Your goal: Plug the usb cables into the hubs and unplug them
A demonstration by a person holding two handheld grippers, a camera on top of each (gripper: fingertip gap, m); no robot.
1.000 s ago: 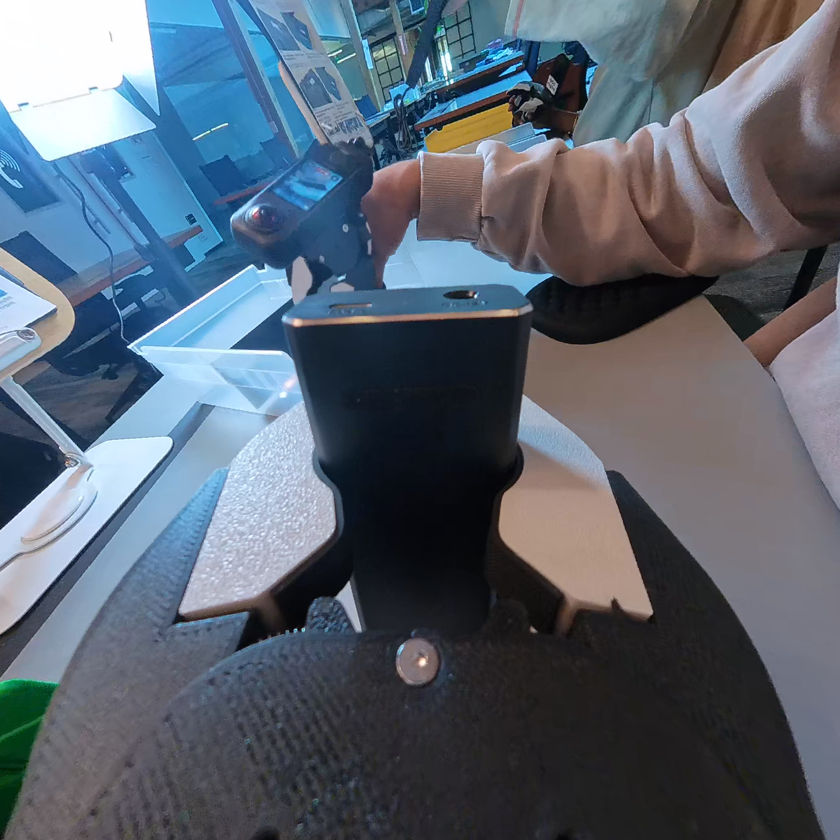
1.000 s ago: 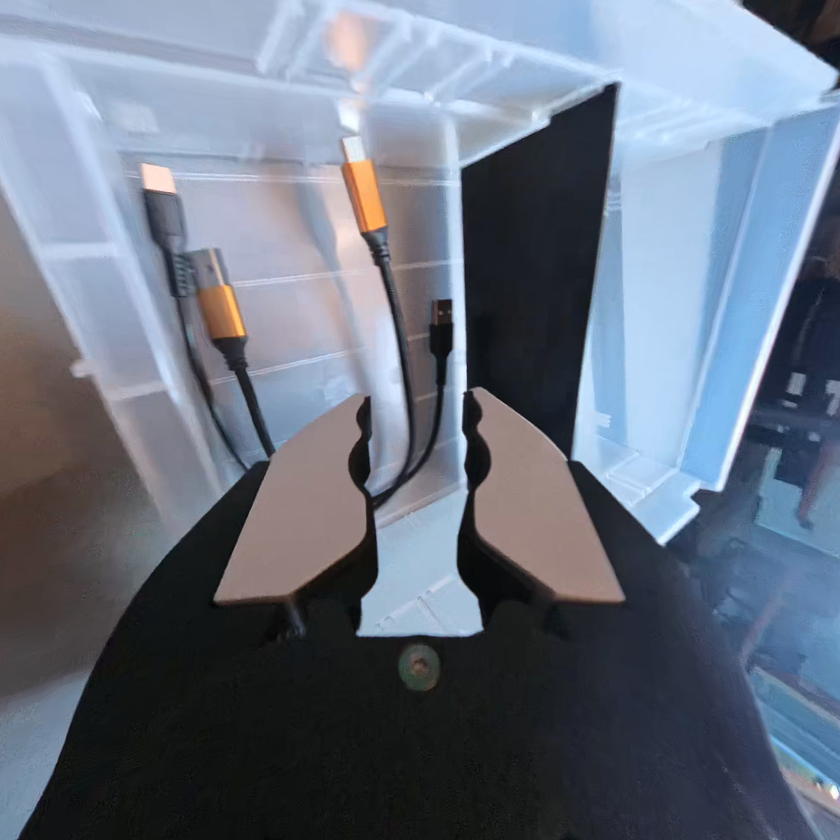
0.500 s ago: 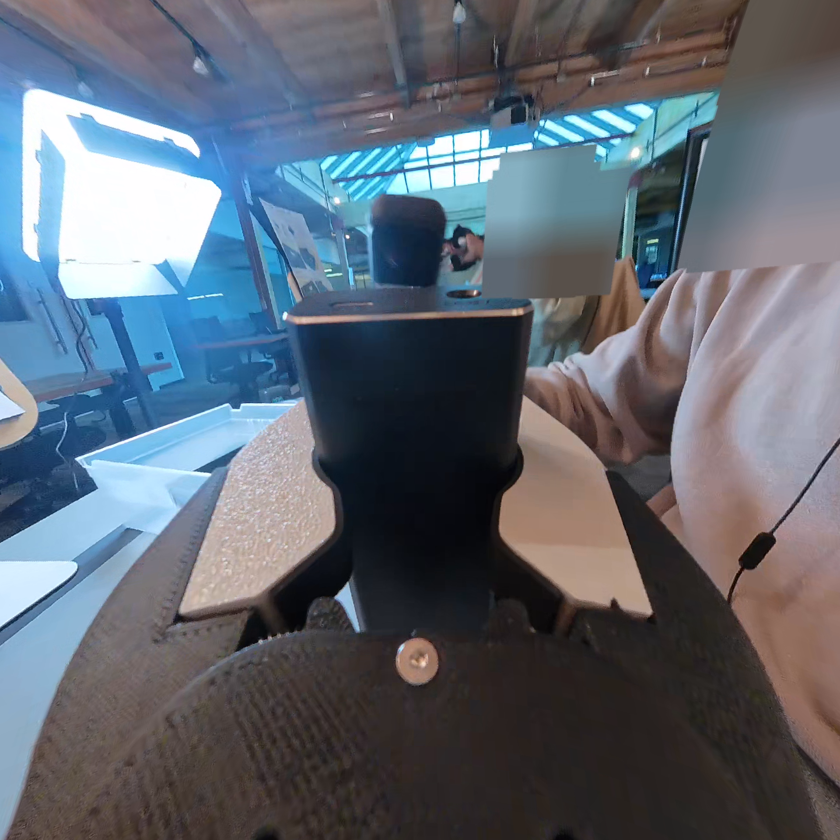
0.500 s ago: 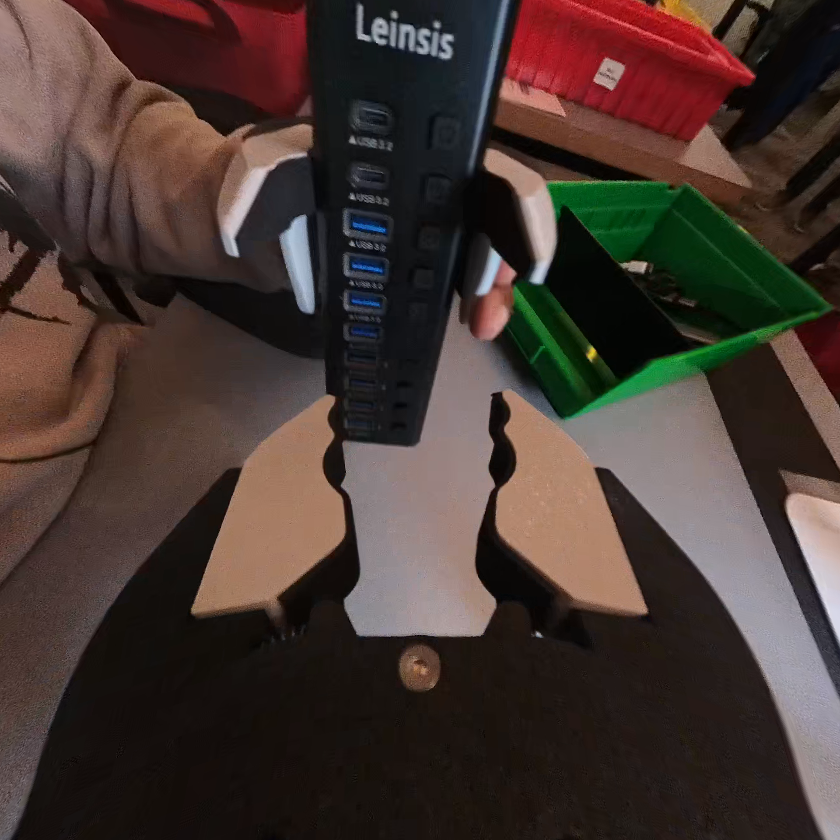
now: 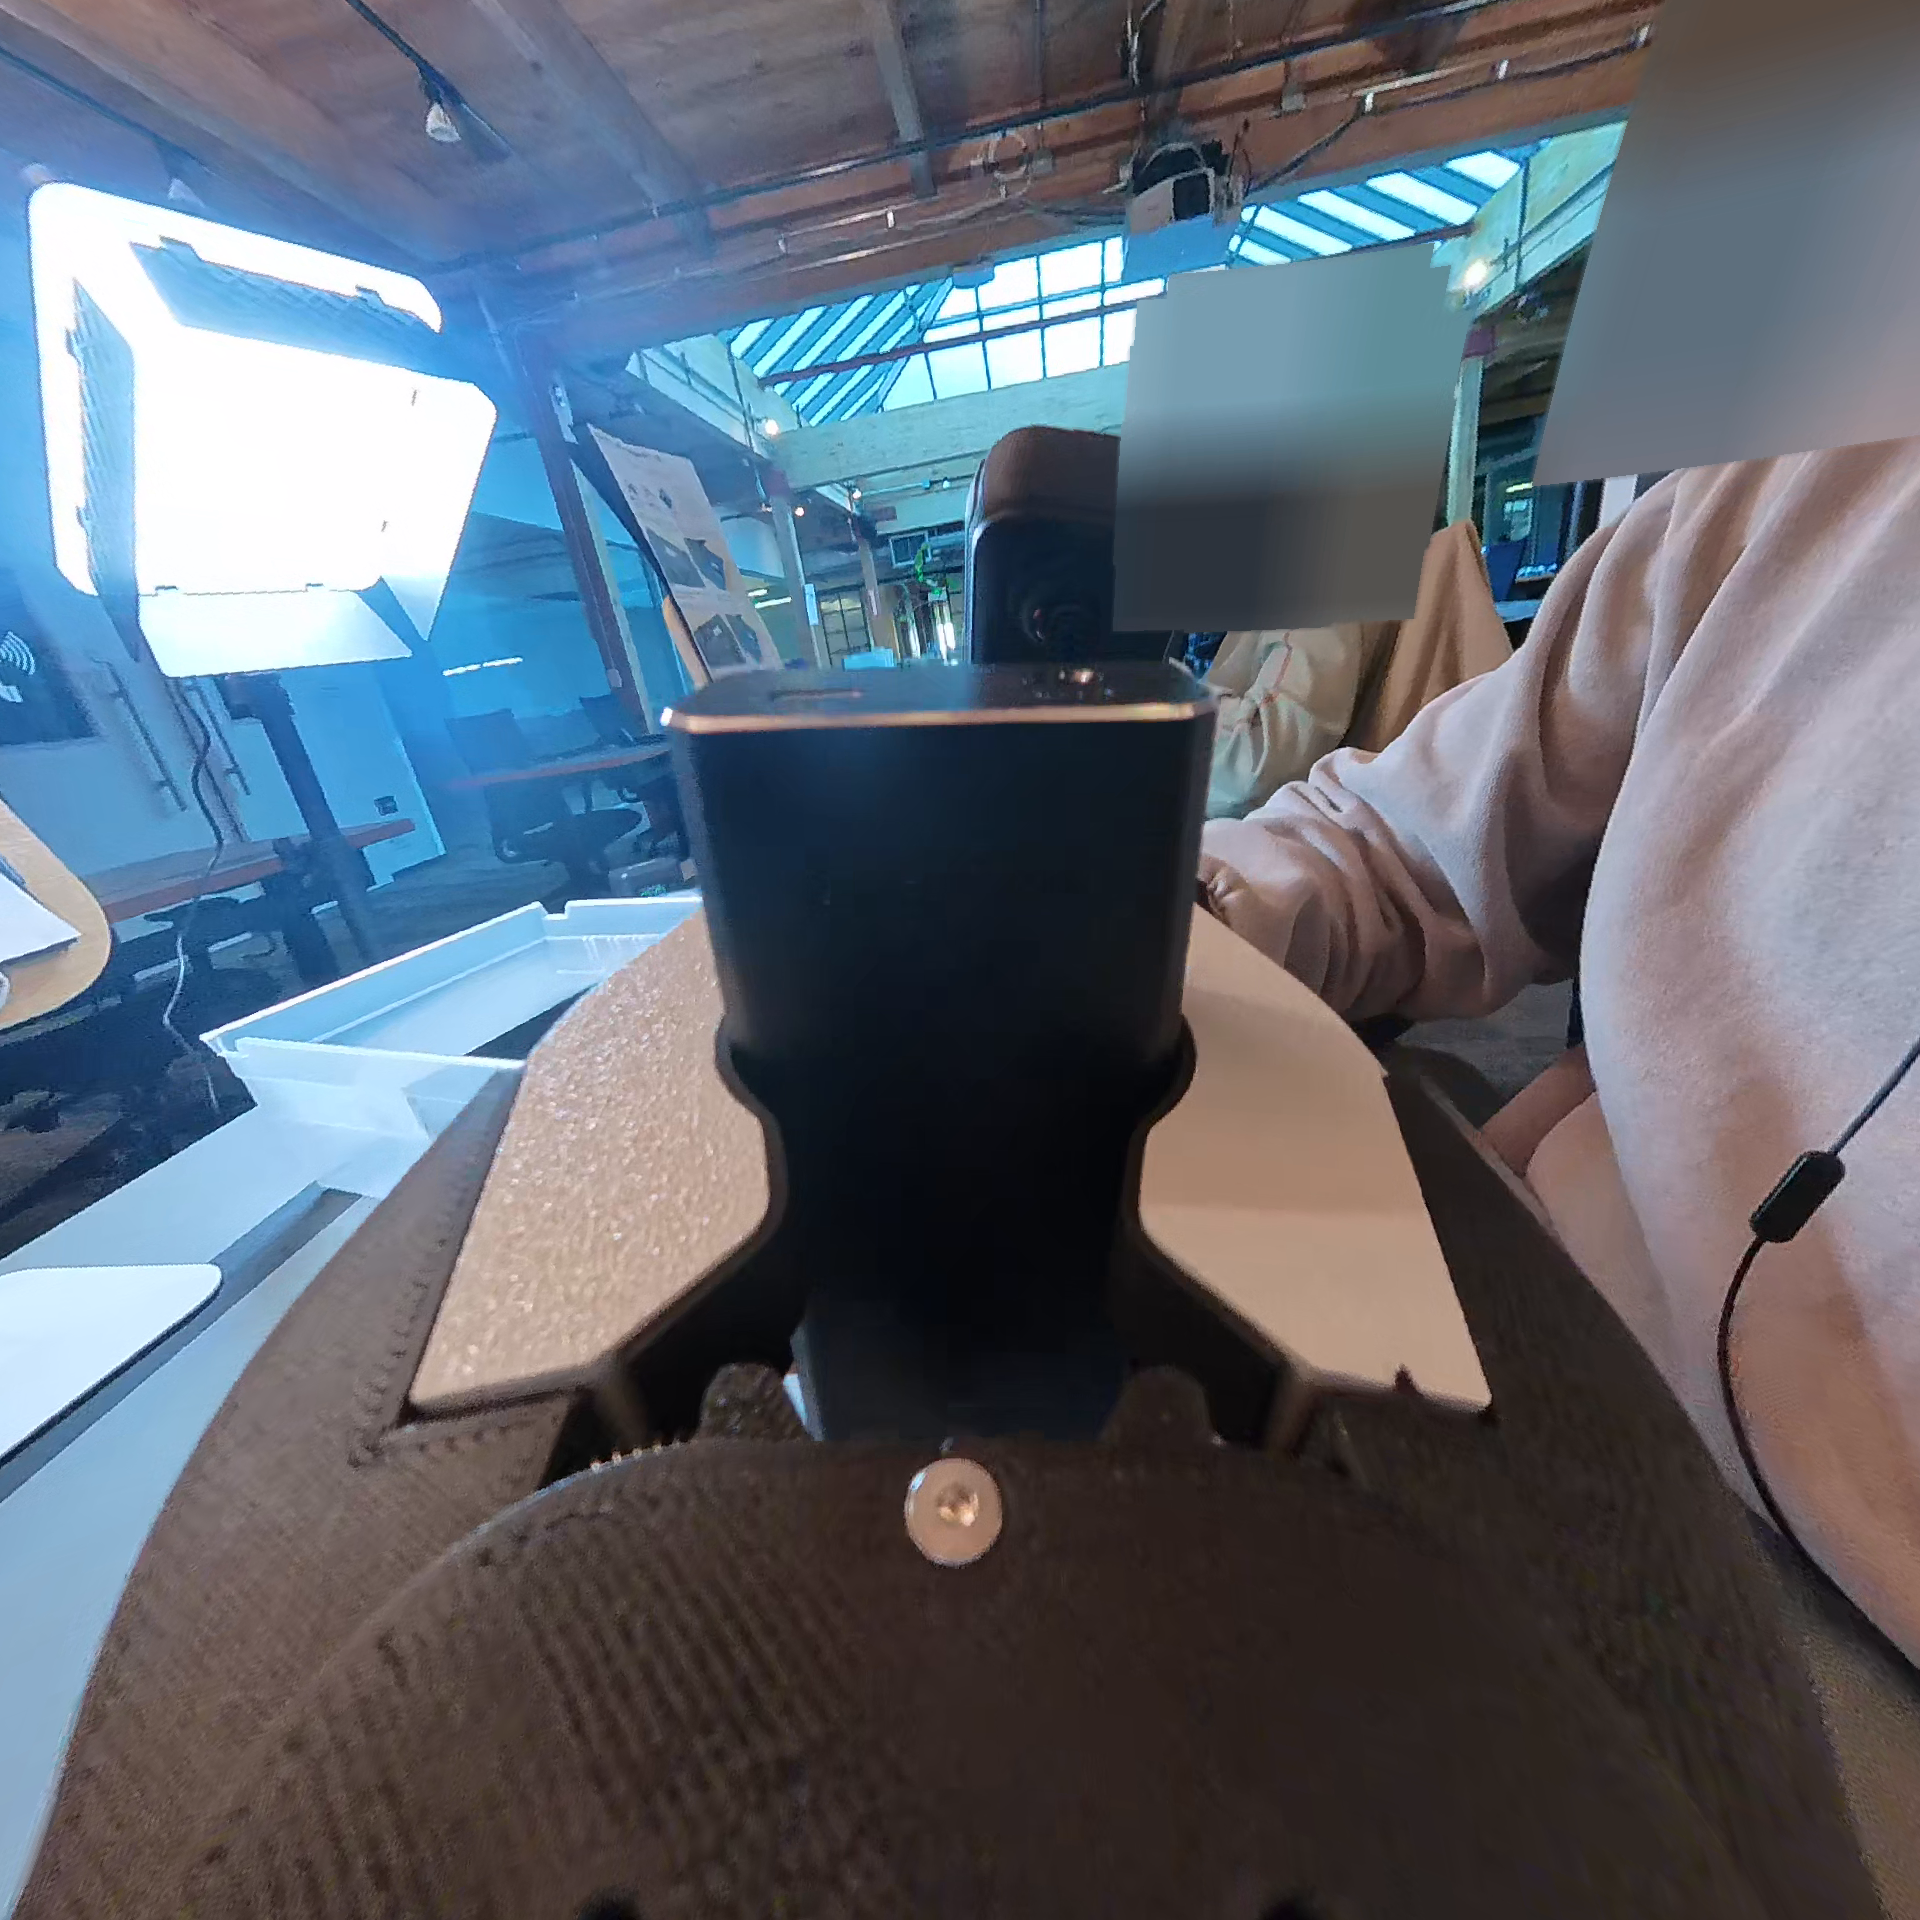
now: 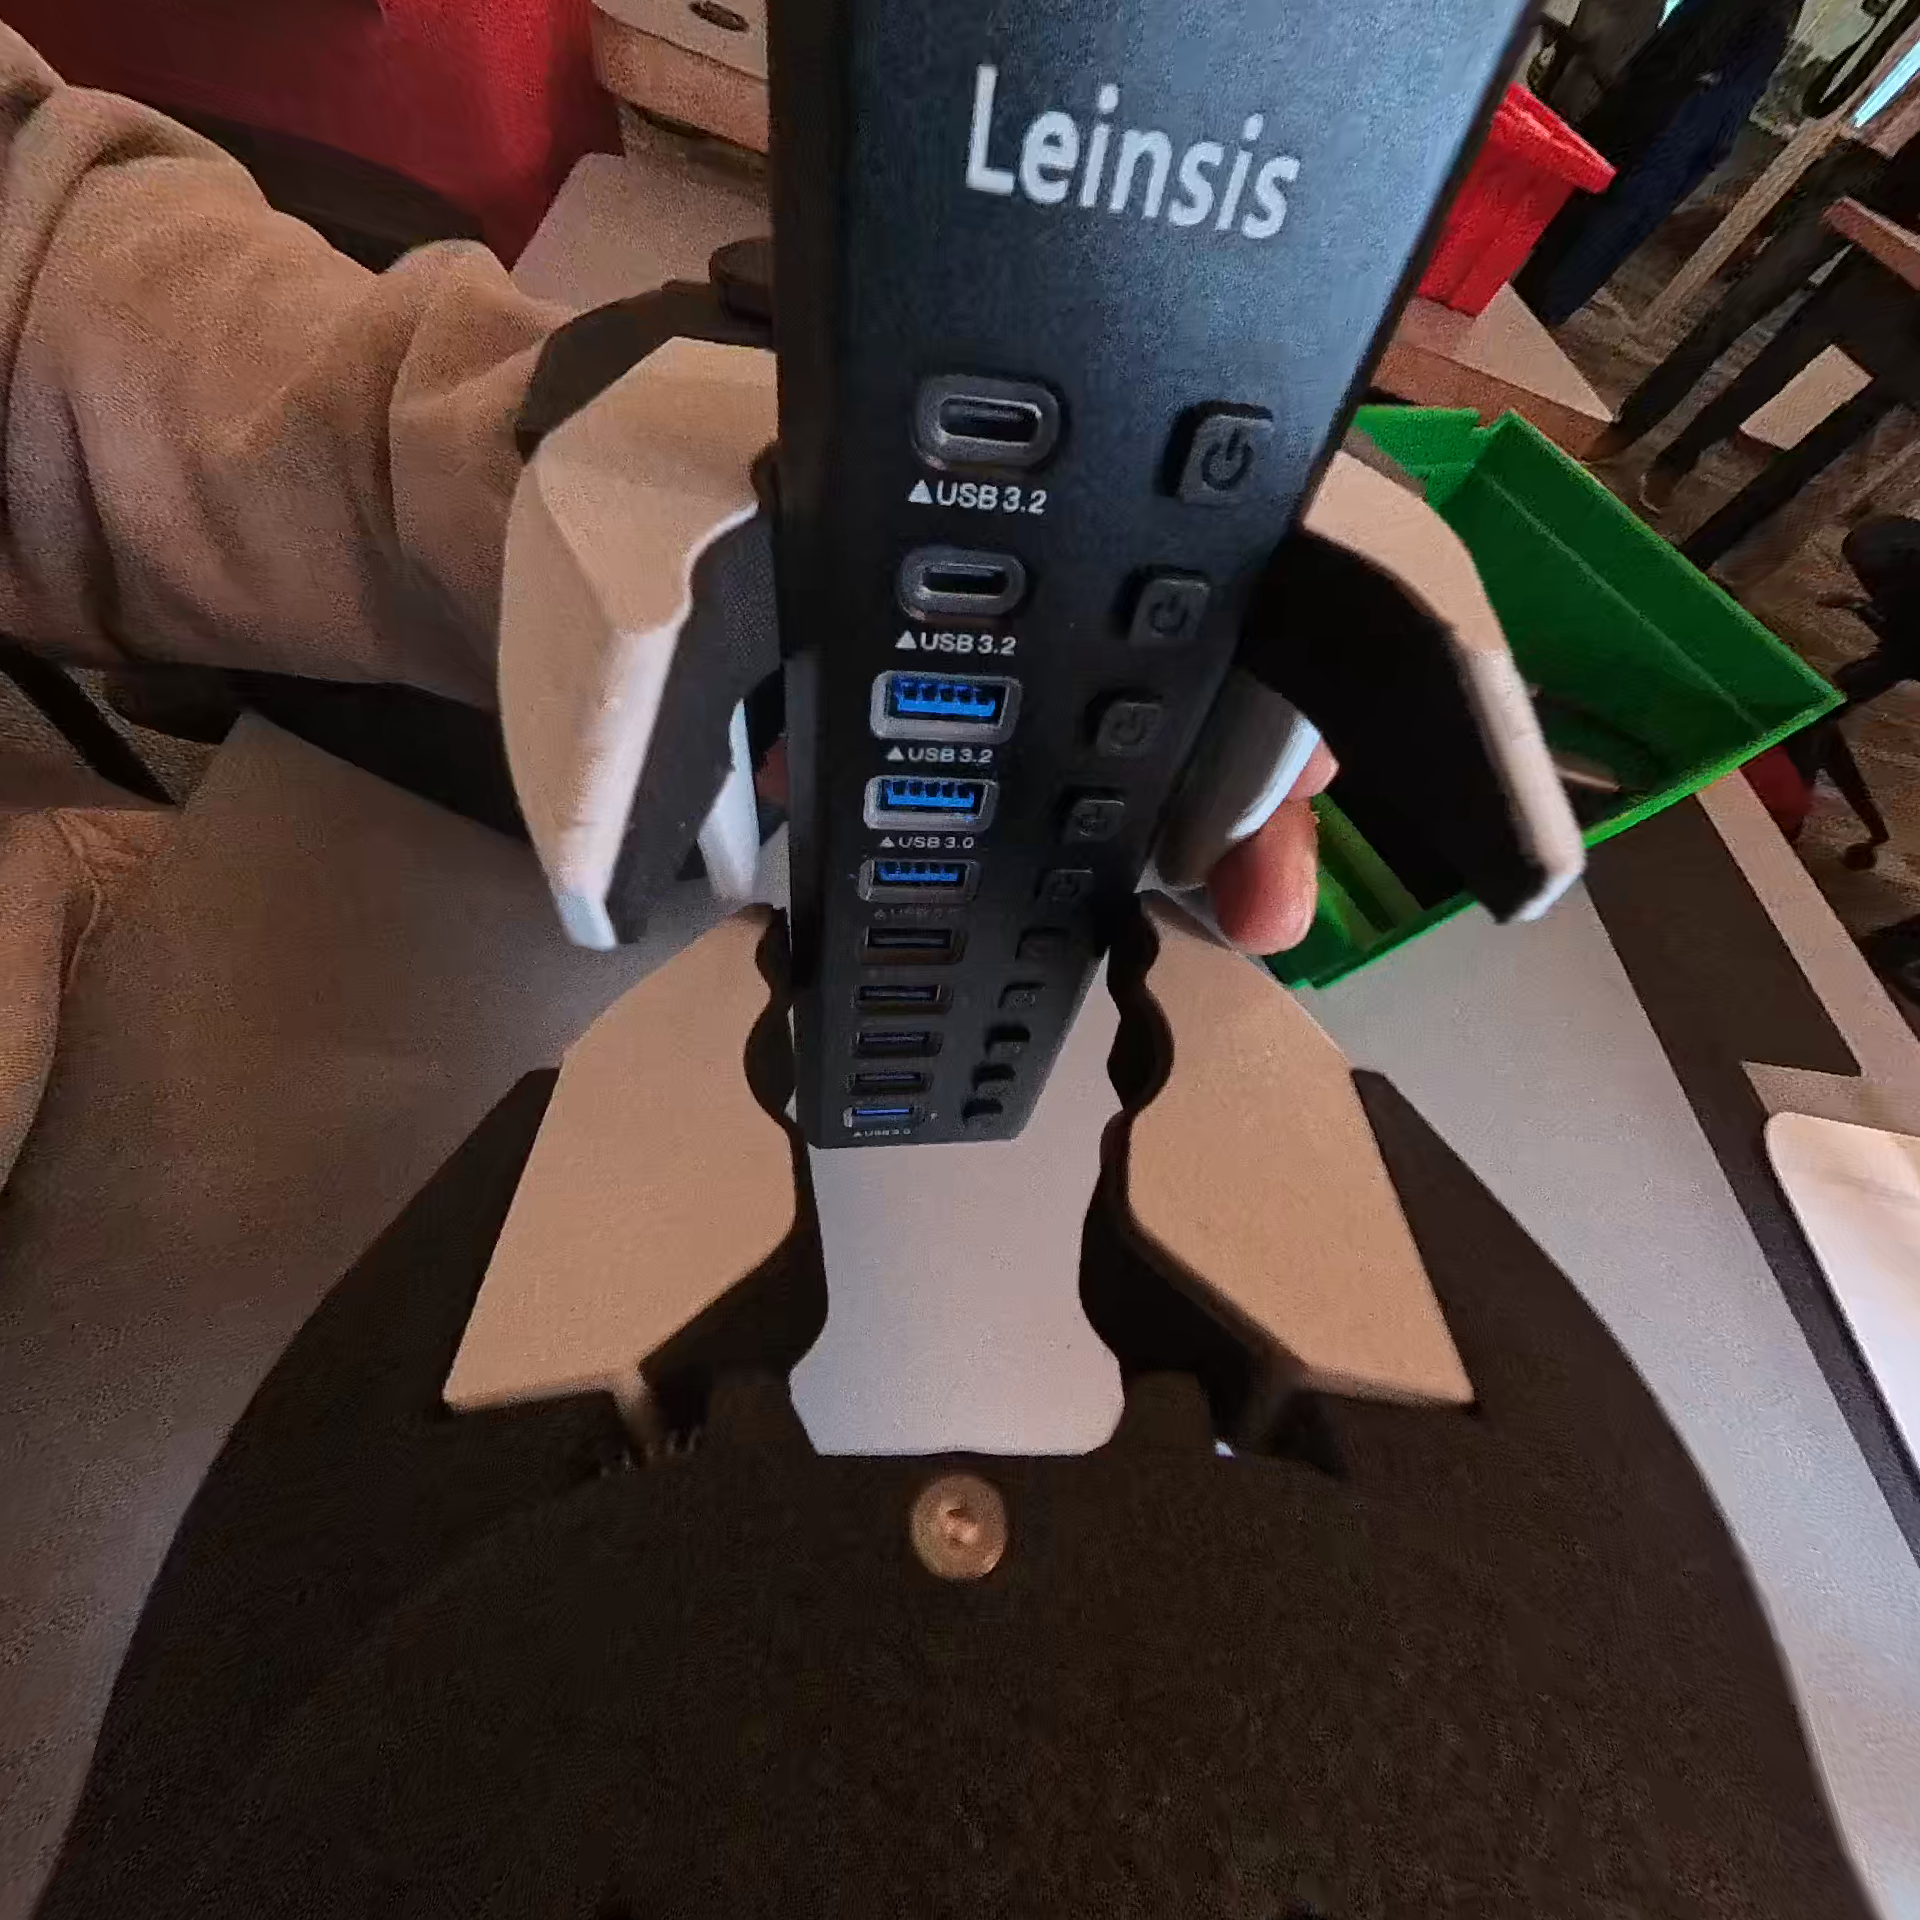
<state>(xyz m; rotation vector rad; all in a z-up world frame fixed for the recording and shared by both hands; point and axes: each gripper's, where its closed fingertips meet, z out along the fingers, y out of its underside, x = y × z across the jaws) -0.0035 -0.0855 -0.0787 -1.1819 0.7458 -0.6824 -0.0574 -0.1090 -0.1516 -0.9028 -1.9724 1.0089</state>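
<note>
The black USB hub (image 5: 940, 935) is clamped between the two fingers of the left hand-held gripper (image 5: 951, 997) and is held upright above the tabletop (image 6: 312, 987). In the left wrist view, the hub's plain back face is presented to the camera, and its top end with two small openings is seen edge-on.

In the right wrist view, the hub's (image 6: 1039, 623) port face is shown. A column of ports runs down its length, two oval ports at the top and several blue-lined rectangular ports below, with a row of small buttons beside them. The left hand-held gripper (image 6: 997, 675) is seen from the front here, its pale fingers (image 6: 623, 644) pressed against both sides of the hub, with a fingertip of the person's hand (image 6: 1262, 873) visible behind the right side.

The right hand-held gripper (image 6: 951, 1039) is spread apart and nothing is held in it. Its fingertips stand on either side of the hub's lower end; whether contact is made cannot be determined.

A green bin (image 6: 1621, 665) rests on the tabletop to the right of the hub. A white tray (image 5: 416, 1018) lies at the left of the left wrist view.
</note>
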